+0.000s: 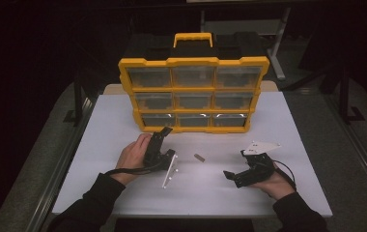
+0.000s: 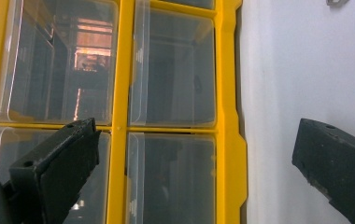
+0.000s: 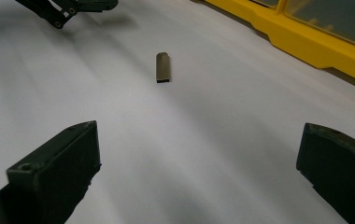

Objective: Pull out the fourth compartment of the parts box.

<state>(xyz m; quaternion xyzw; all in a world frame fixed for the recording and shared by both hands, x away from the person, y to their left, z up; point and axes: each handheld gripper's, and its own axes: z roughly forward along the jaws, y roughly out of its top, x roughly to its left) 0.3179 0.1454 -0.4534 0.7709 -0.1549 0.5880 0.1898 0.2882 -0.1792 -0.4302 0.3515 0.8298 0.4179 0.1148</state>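
On the tabletop (image 1: 288, 145), between your grippers, the small flat bar (image 3: 163, 67) is lying loose. It looks light, stiff and thin, so pinch its long edges. Your right gripper (image 3: 199, 172) is facing it, jaws apart; your left gripper (image 2: 194, 163) is gaping at the organizer (image 2: 229, 116).

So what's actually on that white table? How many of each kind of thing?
Yellow drawer cabinet: 1
Clear drawers in it, three rows of three: 9
Small dark flat piece lying on the table: 1
Hand-held tools, both open: 2, the left tool and the right tool
Total: 13
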